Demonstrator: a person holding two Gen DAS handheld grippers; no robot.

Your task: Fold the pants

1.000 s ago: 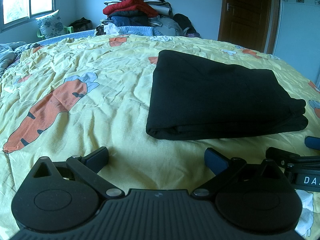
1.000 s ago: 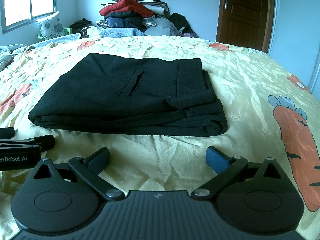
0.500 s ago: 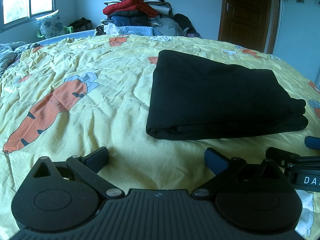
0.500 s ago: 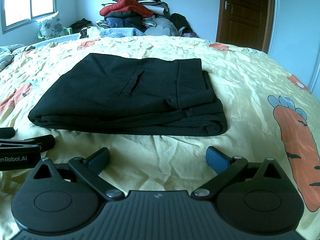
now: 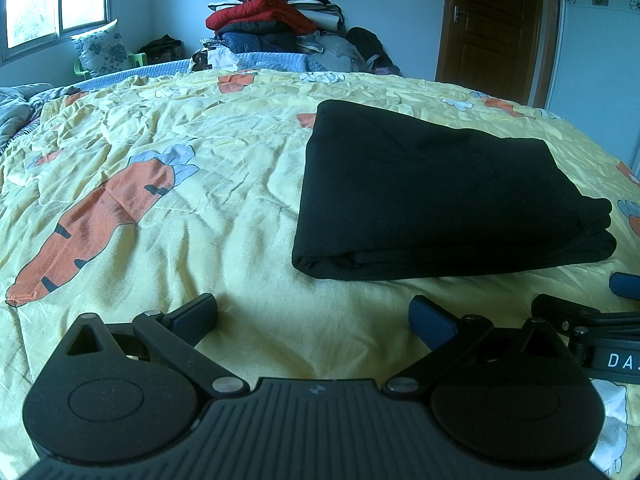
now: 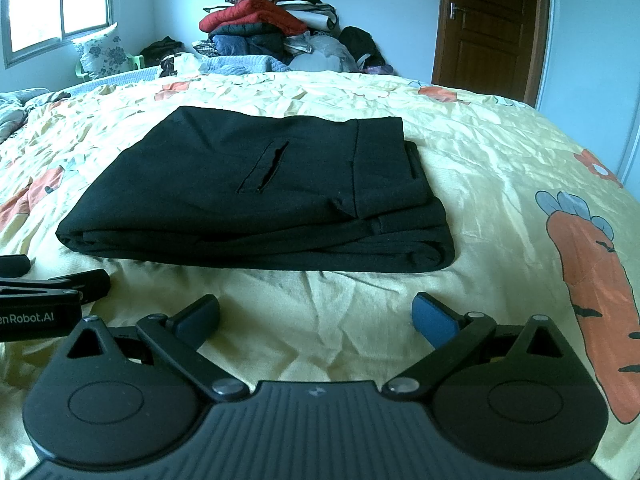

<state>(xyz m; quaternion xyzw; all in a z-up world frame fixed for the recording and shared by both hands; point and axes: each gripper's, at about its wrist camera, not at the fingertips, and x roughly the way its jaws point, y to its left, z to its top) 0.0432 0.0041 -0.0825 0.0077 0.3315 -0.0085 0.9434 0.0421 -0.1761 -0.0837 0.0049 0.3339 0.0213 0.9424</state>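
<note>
The black pants [image 5: 436,196] lie folded into a flat rectangle on the yellow carrot-print bedspread [image 5: 200,160]; in the right wrist view the pants [image 6: 260,196] show a pocket slit on top. My left gripper [image 5: 314,316] is open and empty, low over the bedspread just short of the pants' near left corner. My right gripper [image 6: 316,316] is open and empty, just short of the pants' near edge. Each gripper shows at the edge of the other's view: the right gripper [image 5: 580,320] and the left gripper [image 6: 52,288].
A tall pile of clothes and bedding [image 5: 276,28] stands against the far wall. A floral pillow [image 5: 100,52] lies under the window at the left. A brown door [image 5: 496,28] is at the back right. The bedspread [image 6: 520,160] extends right of the pants.
</note>
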